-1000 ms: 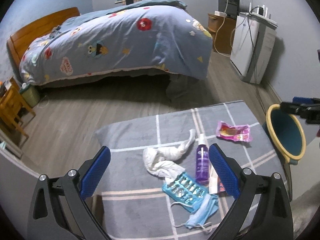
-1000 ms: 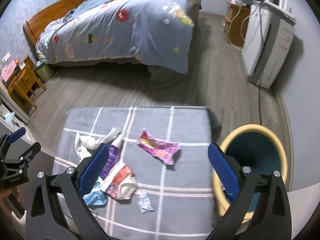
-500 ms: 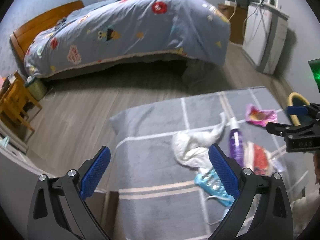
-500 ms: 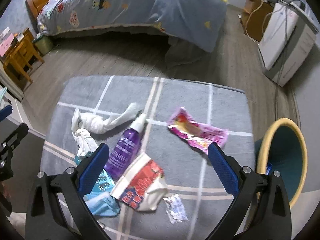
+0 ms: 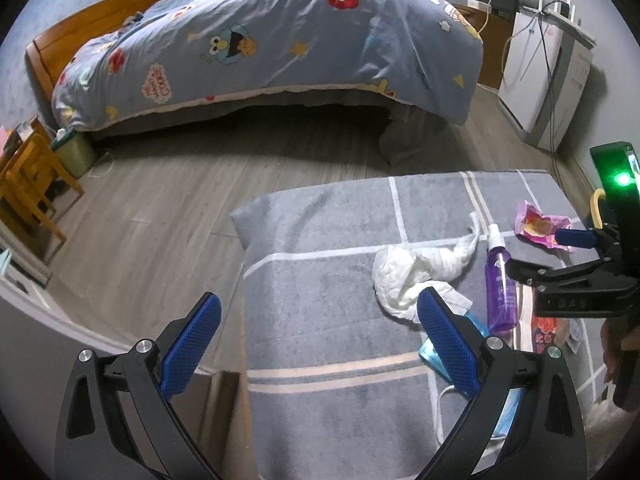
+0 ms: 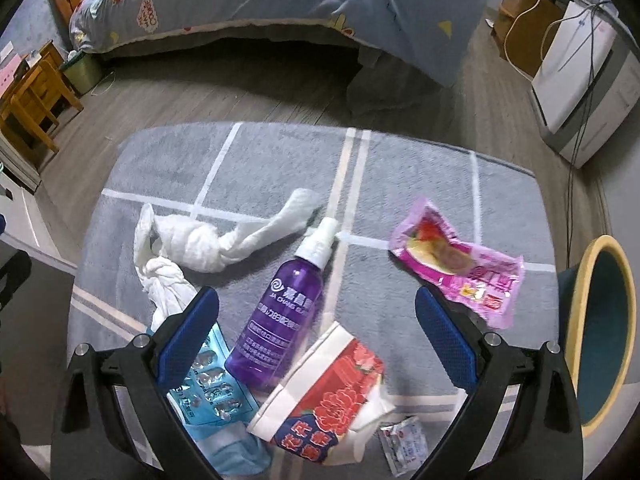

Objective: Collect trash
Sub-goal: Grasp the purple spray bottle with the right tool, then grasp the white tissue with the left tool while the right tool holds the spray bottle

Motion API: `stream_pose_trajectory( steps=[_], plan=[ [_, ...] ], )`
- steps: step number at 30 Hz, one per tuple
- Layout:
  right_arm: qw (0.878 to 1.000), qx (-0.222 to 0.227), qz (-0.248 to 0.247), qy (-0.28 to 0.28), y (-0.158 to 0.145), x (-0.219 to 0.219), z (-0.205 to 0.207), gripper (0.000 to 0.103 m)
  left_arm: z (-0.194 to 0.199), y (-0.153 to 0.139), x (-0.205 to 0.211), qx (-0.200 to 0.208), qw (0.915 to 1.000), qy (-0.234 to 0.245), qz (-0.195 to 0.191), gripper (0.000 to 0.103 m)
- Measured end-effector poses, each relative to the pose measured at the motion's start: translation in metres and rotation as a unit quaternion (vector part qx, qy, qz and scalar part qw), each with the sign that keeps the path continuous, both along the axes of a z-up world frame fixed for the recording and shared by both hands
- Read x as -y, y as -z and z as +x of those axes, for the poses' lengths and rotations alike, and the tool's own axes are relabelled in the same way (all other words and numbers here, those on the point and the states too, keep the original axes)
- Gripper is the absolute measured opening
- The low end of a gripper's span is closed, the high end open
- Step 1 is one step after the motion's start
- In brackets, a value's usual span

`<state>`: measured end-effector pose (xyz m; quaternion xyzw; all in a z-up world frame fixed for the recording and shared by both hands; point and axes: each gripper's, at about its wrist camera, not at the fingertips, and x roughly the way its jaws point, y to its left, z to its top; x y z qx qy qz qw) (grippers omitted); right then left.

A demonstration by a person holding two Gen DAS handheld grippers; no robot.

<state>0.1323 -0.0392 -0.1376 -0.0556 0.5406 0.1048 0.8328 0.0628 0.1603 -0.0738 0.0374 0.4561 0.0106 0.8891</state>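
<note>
— Both claws gape and carry nothing: the right gripper [image 6: 316,320] hangs above the pile with its blue pads spread to either side of the purple plastic spray bottle [image 6: 286,318], and the left gripper [image 5: 318,336] waits, equally wide, over the near left edge of the grey rug with pale stripes [image 5: 320,264].

— So how much has been collected?

— Judging by the floor, nothing much. On the rug lie the twisted white tissue [image 6: 208,246], the bottle, the pink foil snack wrapper [image 6: 460,270], the red-and-white printed paper packet [image 6: 332,396], a blue blister pack of pills [image 6: 208,388], a light blue face mask [image 6: 236,450] and a small clear sachet [image 6: 404,442].

— And the bin?

— That teal bin with the yellow rim [image 6: 600,332] stands just off the rug's right side. I cannot see down to its bottom, so whether it holds anything I cannot tell. Every piece in view is left to pick up.
</note>
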Motion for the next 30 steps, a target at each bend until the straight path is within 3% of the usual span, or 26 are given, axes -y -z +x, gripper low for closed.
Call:
stream_pose_trajectory(
  steps=[3,6,9,15,17,20,30],
  plan=[
    [1.000,-0.008,-0.005,-0.007,0.009,-0.004,0.001,0.086,0.003,0.000,-0.002,-0.001,1.0000,-0.007,-0.003,0.097],
    [1.000,-0.024,-0.002,-0.008,0.019,-0.007,0.004,0.066,0.005,-0.001,-0.005,0.000,0.9998,-0.015,-0.015,0.097],
    [0.999,-0.044,0.011,-0.006,0.027,-0.008,0.009,0.056,0.005,0.000,-0.006,-0.002,0.9997,-0.017,-0.016,0.097],
    [0.997,-0.072,0.030,0.014,0.045,-0.010,0.017,0.048,0.006,0.005,-0.002,-0.012,0.9998,-0.015,-0.012,0.097],
    [0.998,-0.064,0.023,0.011,0.045,-0.013,0.017,0.040,0.007,0.005,0.001,-0.013,0.9997,-0.014,-0.013,0.097],
    [0.997,-0.067,0.032,0.013,0.043,-0.012,0.016,0.037,0.009,0.005,0.005,-0.014,0.9998,-0.008,-0.008,0.097],
    [0.999,-0.022,0.043,-0.005,-0.023,0.010,0.001,0.033,0.016,0.017,0.020,-0.034,0.9994,-0.001,-0.001,0.097]
  ],
)
